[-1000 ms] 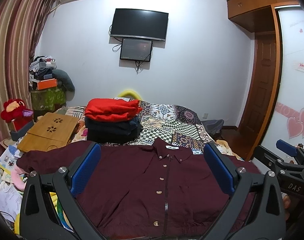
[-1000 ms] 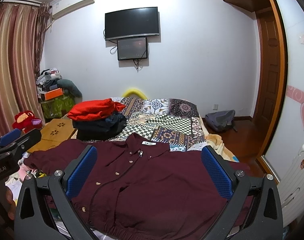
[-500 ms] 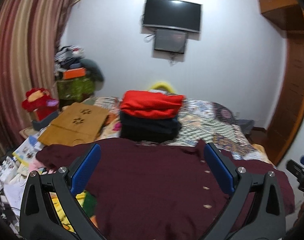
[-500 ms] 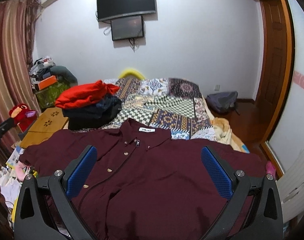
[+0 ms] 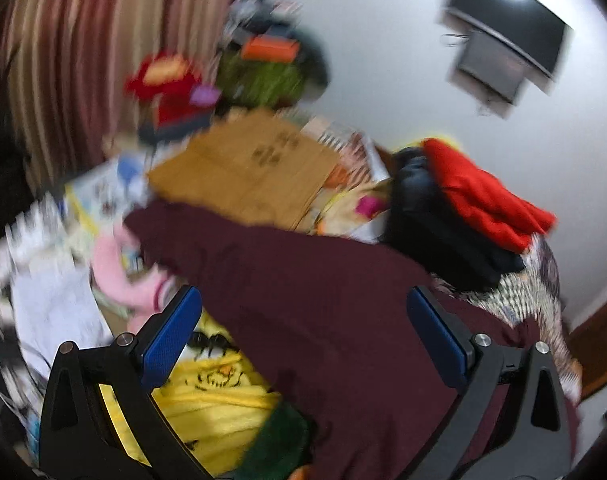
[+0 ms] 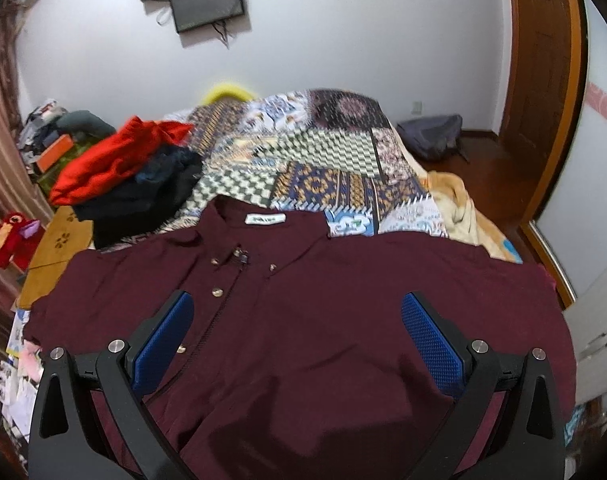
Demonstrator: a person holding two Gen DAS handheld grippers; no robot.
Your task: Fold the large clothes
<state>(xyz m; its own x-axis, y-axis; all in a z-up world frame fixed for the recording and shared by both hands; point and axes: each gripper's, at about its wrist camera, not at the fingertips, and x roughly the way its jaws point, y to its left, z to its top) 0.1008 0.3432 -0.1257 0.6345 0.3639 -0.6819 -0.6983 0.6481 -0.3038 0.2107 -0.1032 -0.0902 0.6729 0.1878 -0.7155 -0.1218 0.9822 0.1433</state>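
A dark maroon button-up shirt [image 6: 323,320] lies spread front-up on the bed, collar with a white label towards the far side. My right gripper [image 6: 297,332] is open and empty, hovering over the shirt's chest. My left gripper [image 5: 303,332] is open and empty, tilted, above the shirt's left sleeve [image 5: 303,280], which reaches towards the bed's left edge. The left wrist view is motion-blurred.
A stack of folded clothes, red on top of dark ones [image 6: 123,172], sits on the patterned bedspread [image 6: 323,152] behind the shirt. A wooden lap desk [image 5: 251,168], papers, a pink item and a yellow cloth [image 5: 211,396] lie left of the bed. A grey bag [image 6: 431,136] lies on the floor.
My left gripper has swung left and tilted, now over the left sleeve. My right gripper has moved closer and lower over the shirt's chest. Both stay open.
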